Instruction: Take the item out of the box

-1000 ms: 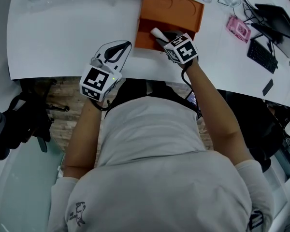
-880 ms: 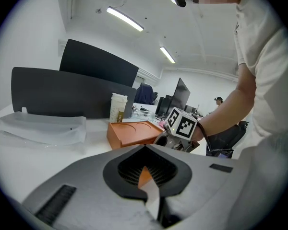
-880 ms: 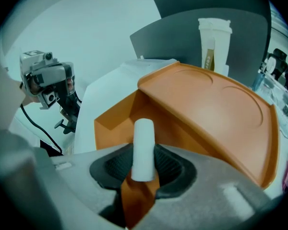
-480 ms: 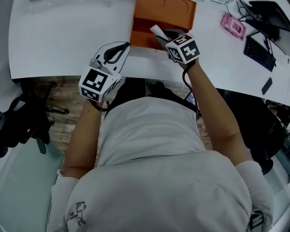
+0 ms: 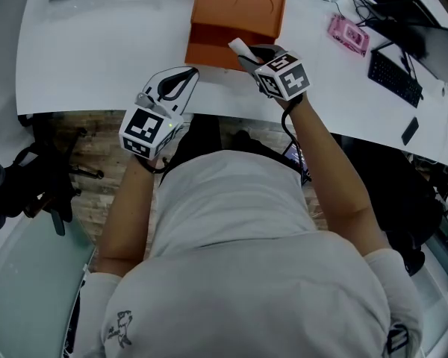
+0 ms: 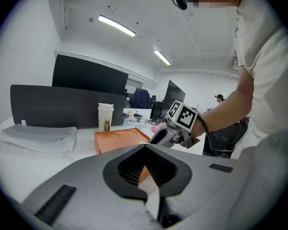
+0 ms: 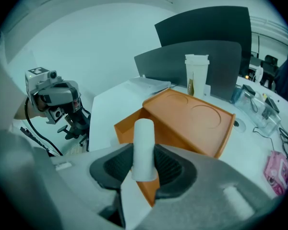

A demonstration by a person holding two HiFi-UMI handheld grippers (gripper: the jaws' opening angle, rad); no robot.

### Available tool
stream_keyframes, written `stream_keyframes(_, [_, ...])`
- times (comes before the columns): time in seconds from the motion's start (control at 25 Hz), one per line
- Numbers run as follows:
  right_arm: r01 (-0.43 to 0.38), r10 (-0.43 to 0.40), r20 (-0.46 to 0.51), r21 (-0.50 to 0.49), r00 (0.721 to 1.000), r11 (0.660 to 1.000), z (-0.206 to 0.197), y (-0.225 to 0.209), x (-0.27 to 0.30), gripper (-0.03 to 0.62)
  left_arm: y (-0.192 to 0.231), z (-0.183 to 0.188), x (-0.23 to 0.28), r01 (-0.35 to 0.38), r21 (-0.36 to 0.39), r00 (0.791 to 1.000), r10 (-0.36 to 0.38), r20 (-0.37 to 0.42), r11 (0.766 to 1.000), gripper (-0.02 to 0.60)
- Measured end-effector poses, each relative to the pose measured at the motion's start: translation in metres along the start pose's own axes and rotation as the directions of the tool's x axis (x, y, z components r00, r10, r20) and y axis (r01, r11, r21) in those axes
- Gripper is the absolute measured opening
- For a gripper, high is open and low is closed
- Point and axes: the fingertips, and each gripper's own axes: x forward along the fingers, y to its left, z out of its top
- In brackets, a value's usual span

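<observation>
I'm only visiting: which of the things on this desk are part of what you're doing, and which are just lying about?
Part of the job:
orange box
white cylinder, gripped in the right claw
left claw, holding nothing

Just lying about:
drink cup
pink object
keyboard
clear plastic sheet

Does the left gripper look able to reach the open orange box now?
Probably yes: only bare white table lies between left gripper and orange box; right gripper holds the white cylinder aside.
</observation>
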Motion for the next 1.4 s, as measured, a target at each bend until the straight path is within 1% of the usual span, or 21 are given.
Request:
stream_keyframes(0.16, [0.002,-0.001,0.038,-0.019,0.999,1.000,-0.005,0.003,-0.027,0.137,-0.023,0.004,0.000,-0.014,0.024,1.000,0.014,0.002,1.000,-0.002])
stream_keyframes(0.36, [0.012,-0.008,0.081,-0.047,0.997,0.999,-0.014,0.007,-0.061,0.137,-0.054,0.016,0.001,-0.037,0.051,0.999,0.036,0.026,0.998,-0.002])
stream_keyframes(0.72, [0.025,-0.010,0.165,-0.085,0.986,0.996,-0.035,0.022,-0.115,0.135,-0.113,0.017,-0.004,-0.060,0.078,0.997,0.057,0.047,0.995,-0.002])
stream_keyframes(1.08, [0.038,-0.007,0.260,-0.112,0.966,0.993,-0.048,0.038,-0.163,0.133,-0.160,0.021,-0.015,-0.099,0.101,0.992,0.090,0.087,0.990,-0.002])
stream_keyframes(1.4, [0.055,-0.005,0.327,-0.144,0.945,0.988,-0.076,0.055,-0.211,0.132,-0.209,0.019,-0.022,-0.134,0.097,0.984,0.121,0.134,0.986,-0.002])
